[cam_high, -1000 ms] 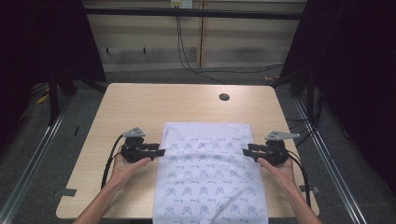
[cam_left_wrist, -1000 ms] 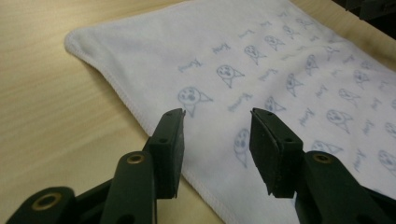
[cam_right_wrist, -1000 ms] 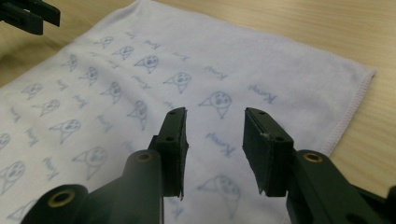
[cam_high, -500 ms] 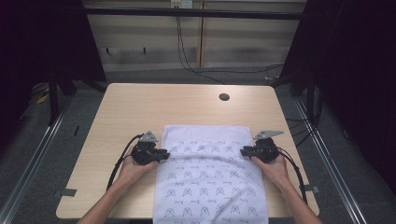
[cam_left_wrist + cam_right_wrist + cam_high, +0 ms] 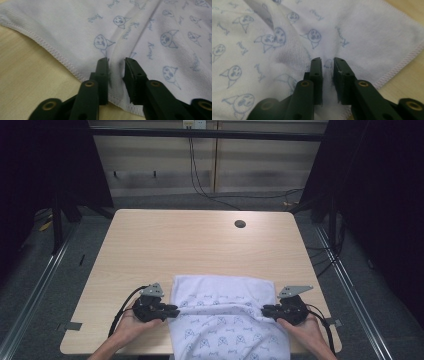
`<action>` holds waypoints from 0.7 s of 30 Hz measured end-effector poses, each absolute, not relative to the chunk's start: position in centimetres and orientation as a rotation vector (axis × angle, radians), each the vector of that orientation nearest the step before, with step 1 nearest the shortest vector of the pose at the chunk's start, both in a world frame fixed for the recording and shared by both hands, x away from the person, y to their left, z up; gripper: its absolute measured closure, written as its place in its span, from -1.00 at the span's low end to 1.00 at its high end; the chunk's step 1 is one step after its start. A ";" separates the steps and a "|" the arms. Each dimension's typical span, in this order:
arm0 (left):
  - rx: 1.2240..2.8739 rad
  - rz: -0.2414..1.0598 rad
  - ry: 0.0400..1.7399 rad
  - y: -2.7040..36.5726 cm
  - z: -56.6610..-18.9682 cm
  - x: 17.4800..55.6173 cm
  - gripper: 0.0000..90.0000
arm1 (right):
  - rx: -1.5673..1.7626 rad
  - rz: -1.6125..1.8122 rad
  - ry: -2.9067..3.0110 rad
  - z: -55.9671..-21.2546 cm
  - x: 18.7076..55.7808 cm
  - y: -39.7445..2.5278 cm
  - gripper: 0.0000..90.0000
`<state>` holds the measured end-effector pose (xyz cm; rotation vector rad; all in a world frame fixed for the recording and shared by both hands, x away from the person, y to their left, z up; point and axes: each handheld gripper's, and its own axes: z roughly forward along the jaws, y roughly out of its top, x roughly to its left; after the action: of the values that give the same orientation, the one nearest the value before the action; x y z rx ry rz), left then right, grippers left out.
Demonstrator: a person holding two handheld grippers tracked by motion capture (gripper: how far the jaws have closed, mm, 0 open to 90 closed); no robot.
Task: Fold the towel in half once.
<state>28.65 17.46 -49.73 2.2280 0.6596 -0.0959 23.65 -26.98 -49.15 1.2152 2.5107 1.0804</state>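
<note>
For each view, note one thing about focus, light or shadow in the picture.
High view: the table is evenly lit, the surroundings dark. Left gripper view: the towel print is sharp, the near black jaws soft. Right gripper view: the towel is blurred at the left edge, with a grey shadow beside the jaws.

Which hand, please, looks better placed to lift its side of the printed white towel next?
Probably left: the left tool pinches a clear ridge of the printed white towel; the right tool grips flatter cloth.

A light wooden table (image 5: pixel 165 245) carries a white printed towel (image 5: pixel 227 320) hanging over its near edge.
</note>
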 end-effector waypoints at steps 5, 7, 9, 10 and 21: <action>2.130 -0.041 0.698 17.9 -48.4 30.2 0.44 | 1.246 1.116 2.377 -48.2 26.9 -28.4 0.42; 2.098 -0.008 0.723 18.2 -48.0 31.2 0.45 | 1.277 1.114 2.346 -48.4 28.8 -29.0 0.38; 2.089 0.035 0.756 18.3 -47.9 32.4 0.45 | 1.298 1.076 2.319 -48.9 30.5 -29.4 0.32; 2.084 0.046 0.772 18.4 -47.9 33.0 0.43 | 1.313 1.079 2.321 -49.2 31.2 -29.6 0.29; 2.093 0.099 0.879 17.9 -49.1 36.7 0.13 | 1.282 1.033 2.353 -50.2 31.7 -29.1 0.41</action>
<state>36.74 17.92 -49.13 2.0932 0.8788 0.0991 31.69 -29.14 -50.23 1.2823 2.3528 1.0327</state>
